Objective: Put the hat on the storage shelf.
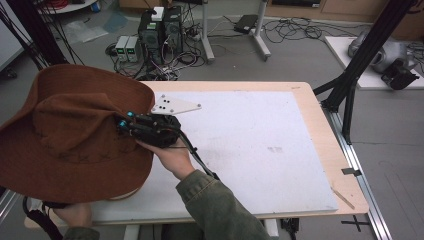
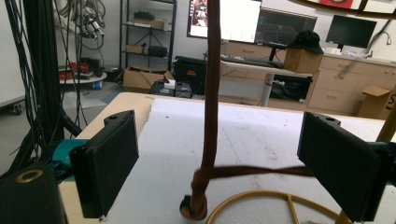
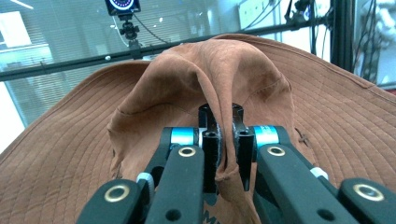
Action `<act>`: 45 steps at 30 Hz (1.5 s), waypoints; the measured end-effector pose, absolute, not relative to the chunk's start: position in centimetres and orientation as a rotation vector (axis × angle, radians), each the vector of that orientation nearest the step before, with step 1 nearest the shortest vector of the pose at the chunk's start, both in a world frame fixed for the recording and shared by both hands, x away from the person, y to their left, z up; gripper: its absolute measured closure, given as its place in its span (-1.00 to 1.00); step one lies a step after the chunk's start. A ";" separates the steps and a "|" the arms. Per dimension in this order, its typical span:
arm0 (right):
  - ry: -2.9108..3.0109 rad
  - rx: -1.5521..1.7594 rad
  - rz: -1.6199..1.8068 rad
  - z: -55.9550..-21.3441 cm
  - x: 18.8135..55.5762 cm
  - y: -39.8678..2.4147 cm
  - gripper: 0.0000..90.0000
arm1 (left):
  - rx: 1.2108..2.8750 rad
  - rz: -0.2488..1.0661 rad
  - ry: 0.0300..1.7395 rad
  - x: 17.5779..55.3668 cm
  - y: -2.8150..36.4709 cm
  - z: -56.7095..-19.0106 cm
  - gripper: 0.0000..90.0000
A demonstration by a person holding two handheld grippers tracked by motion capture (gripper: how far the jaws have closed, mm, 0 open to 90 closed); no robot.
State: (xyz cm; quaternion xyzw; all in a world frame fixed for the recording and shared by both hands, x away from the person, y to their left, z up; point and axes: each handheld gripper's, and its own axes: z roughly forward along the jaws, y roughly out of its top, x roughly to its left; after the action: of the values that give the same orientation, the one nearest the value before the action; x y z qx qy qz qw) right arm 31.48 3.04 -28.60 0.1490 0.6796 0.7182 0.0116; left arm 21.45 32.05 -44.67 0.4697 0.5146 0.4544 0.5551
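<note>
At about 7 o'clock in the high view, the person's left hand (image 1: 75,214) sits at the table's near edge, under the brim of a brown hat (image 1: 65,145). From the left gripper (image 2: 219,168) view, its jaws stand wide apart with nothing between the pads; a brown chin cord (image 2: 209,116) hangs down between them to the white board (image 1: 250,150), and a curved gold wire piece (image 2: 261,203) lies just beyond. Held open and low like that, it looks ready to receive or steady something under the hat, though I can't tell what.

Further in, at about 9 o'clock, the right gripper (image 1: 131,124) reaches leftward into the hat. Its own view shows the jaws pinched tight on a fold of the crown, the fabric bunched up around them (image 3: 224,140). That pinch seems to carry the hat above the table's left side, brim spread wide.

Beyond, at 12 o'clock, computer towers (image 1: 160,30) and cables sit on the floor.
</note>
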 end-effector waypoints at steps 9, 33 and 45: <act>2.184 0.443 2.239 -29.0 31.2 3.1 0.50 | 1.121 1.073 1.210 21.5 32.0 -44.7 -0.72; 1.782 0.558 2.373 -26.8 30.6 -5.7 -0.58 | 1.115 1.076 1.218 21.4 32.1 -44.7 -0.72; 1.627 0.777 1.892 -29.4 30.1 -18.8 -0.64 | 1.118 1.081 1.217 21.3 32.0 -44.7 -0.72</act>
State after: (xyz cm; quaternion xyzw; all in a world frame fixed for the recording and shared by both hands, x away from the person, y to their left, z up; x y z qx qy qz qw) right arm 30.12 -18.77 -29.42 0.2871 0.6010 0.6988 0.2608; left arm 21.25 32.02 -44.66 0.4726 0.5142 0.4570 0.5508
